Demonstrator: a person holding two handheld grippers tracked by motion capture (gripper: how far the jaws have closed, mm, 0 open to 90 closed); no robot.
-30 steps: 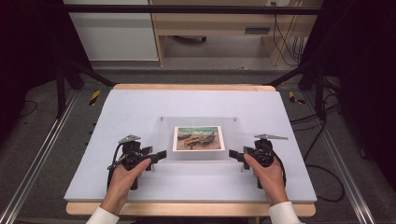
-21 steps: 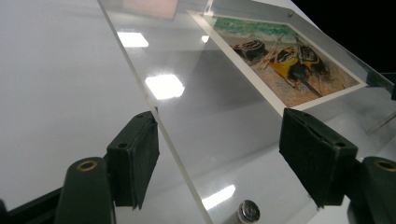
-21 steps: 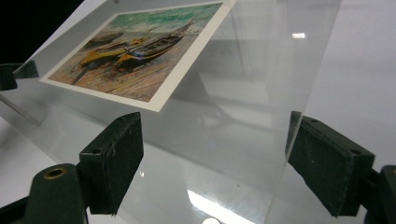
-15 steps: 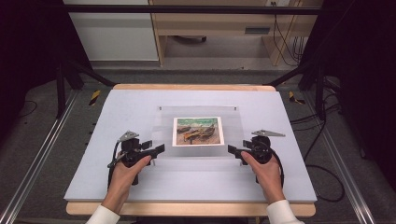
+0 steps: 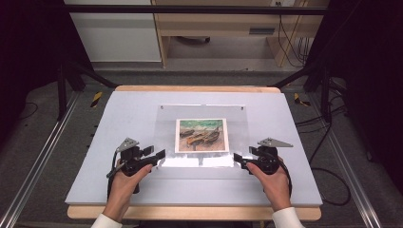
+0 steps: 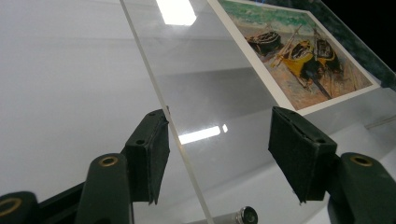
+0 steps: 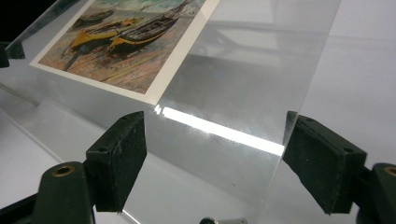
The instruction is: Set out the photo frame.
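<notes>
left tongs (image 5: 161,155): closing, apart, astride sheet (image 5: 202,135) corner | right tongs (image 5: 236,160): apart, astride other corner | print (image 5: 201,135) under sheet on desk (image 5: 119,123)

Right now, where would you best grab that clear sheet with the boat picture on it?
At the two near corners of the clear sheet, coming in from its left and right sides. It is thin, flat and wide, so only its edges fit between jaws. The left gripper and right gripper already straddle those corners, clear of the picture.
</notes>
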